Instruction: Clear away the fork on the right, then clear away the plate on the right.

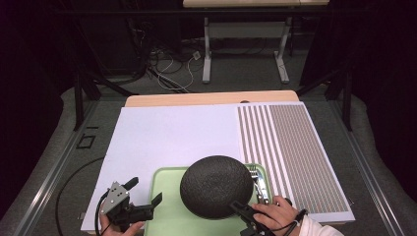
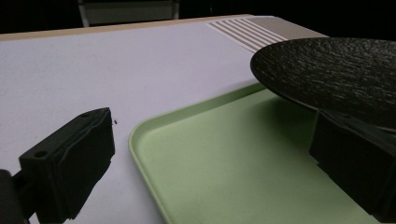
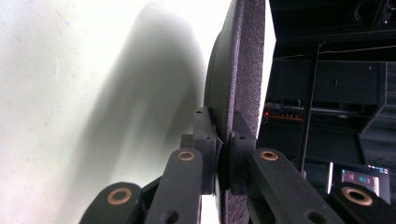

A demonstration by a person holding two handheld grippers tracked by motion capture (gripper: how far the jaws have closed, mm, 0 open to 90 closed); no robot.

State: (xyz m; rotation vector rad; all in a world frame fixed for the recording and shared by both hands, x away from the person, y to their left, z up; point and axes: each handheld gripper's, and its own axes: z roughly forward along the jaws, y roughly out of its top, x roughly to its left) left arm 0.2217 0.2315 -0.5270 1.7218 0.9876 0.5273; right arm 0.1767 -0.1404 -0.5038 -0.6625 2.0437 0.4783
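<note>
A black, rough-textured plate (image 1: 216, 186) hangs over a light green tray (image 1: 164, 206) near the table's front edge. My right gripper (image 1: 237, 206) is shut on the plate's near rim, held by a hand at the bottom right. In the right gripper view the two jaws pinch the rim (image 3: 223, 135) and the plate (image 3: 238, 70) stands edge-on. My left gripper (image 1: 145, 191) is open beside the tray's left corner with nothing between its jaws. In the left gripper view (image 2: 212, 126) the tray (image 2: 224, 163) lies between the jaws and the plate (image 2: 336, 74) floats at the right.
A fork and other cutlery (image 1: 260, 184) lie on the tray's right side, partly under the plate. A white sheet (image 1: 167, 132) covers the table's left and middle. A striped mat (image 1: 290, 147) covers the right. Desk legs and cables stand on the floor beyond.
</note>
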